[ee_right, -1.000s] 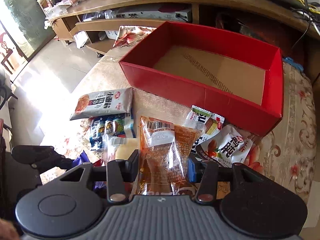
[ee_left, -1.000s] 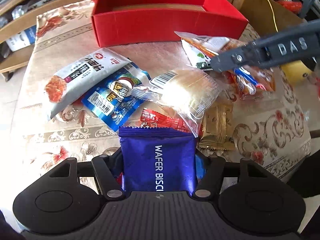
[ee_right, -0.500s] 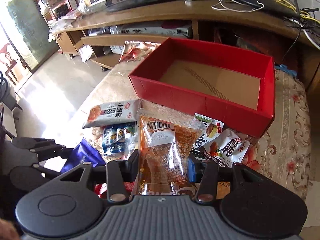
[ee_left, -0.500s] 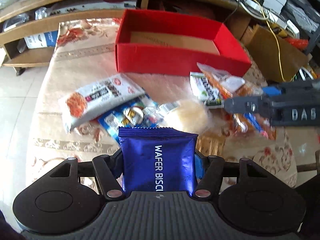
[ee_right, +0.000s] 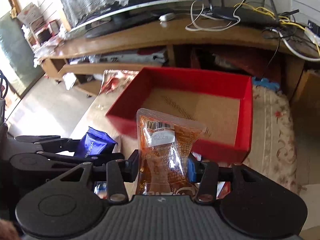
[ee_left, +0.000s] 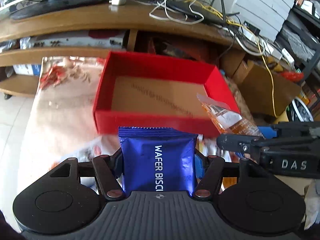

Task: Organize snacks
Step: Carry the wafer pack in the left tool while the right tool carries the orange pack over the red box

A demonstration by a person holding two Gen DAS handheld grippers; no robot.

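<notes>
Left gripper (ee_left: 159, 167) fingers clamp a glossy blue wafer biscuit packet (ee_left: 158, 160); right gripper (ee_right: 163, 165) fingers clamp a clear orange snack pouch (ee_right: 166, 152), both before the red box (ee_right: 245, 120).

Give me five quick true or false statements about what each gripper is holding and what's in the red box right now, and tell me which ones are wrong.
1. The left gripper is clamped on a blue wafer biscuit pack. True.
2. The right gripper holds a green packet. False: it grips a clear orange snack pouch.
3. The red box already has several snacks in it. False: only its bare cardboard floor shows.
4. Both snacks are held up in front of the box's near wall. True.
5. The red box has its lid on. False: its top is open.
</notes>
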